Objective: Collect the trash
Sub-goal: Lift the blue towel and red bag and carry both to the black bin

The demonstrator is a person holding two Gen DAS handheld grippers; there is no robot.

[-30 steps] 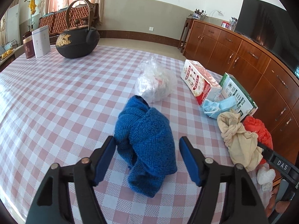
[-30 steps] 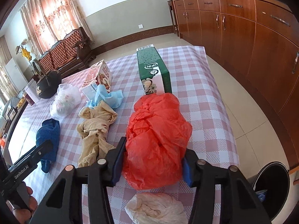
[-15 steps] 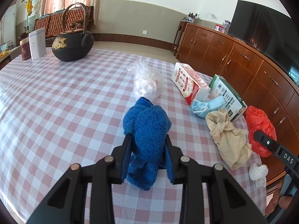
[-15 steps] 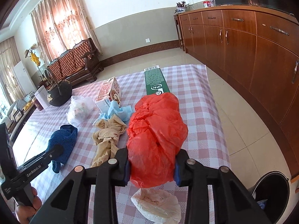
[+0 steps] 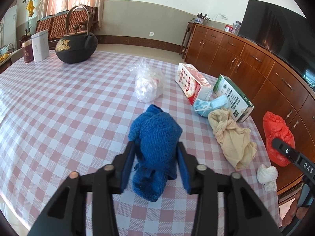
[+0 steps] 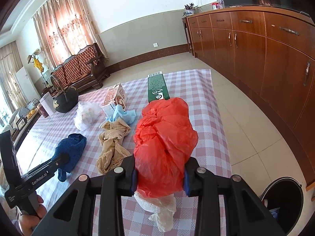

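A blue knitted cloth (image 5: pixel 155 137) was pinched by the left gripper (image 5: pixel 156 164) above the checked tablecloth (image 5: pixel 59 108). Farther right, a red plastic bag (image 6: pixel 165 143) was clamped between the right gripper (image 6: pixel 160 174) fingers, near the table edge.

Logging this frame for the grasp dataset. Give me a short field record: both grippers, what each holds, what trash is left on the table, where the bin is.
left gripper: shut on blue cloth, cloth's lower end at the tablecloth
right gripper: shut on red bag
loose on table: clear bag, red carton, green carton, blue mask, beige cloth, white wad
not trash: kettle, two tins behind it
bin: on the floor off the table's right corner, open, something already inside
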